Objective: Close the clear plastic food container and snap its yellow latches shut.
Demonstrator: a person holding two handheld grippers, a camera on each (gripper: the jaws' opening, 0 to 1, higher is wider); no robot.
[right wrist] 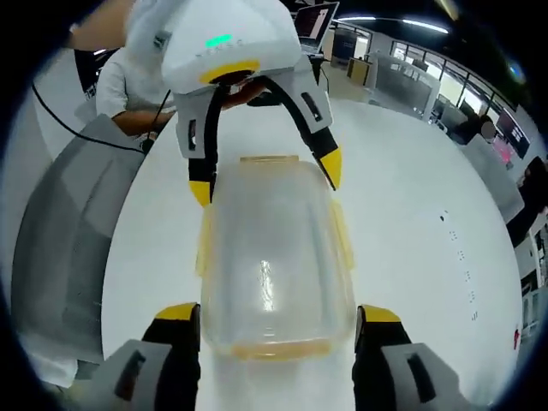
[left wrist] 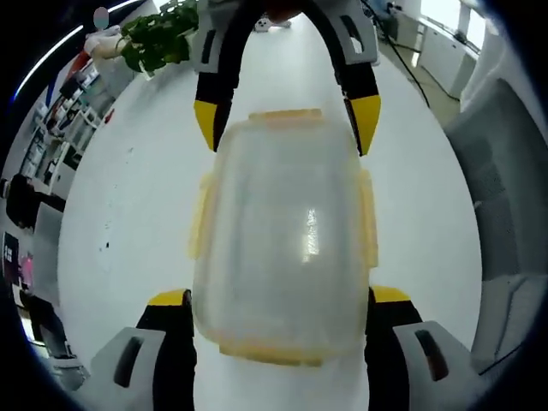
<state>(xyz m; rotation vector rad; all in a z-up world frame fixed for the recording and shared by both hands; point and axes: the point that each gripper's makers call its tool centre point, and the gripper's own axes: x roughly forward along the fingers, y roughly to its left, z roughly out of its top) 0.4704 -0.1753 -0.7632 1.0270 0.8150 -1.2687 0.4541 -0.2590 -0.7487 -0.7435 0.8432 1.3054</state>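
Evidently both claws, left (left wrist: 281, 301) and right (right wrist: 278, 315), straddle the unlabelled container (left wrist: 282, 235) spread apart.

Clear plastic container (left wrist: 282, 240) flat on white table (left wrist: 128, 214), lid on, yellow latches (left wrist: 370, 214) along edges.

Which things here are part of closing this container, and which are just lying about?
Part of the job:
- clear container, lid on
- yellow latches
- left gripper and right gripper, open, one at each end of the container

Lying about:
- green plant at the far table edge
- black cable
- white table underneath
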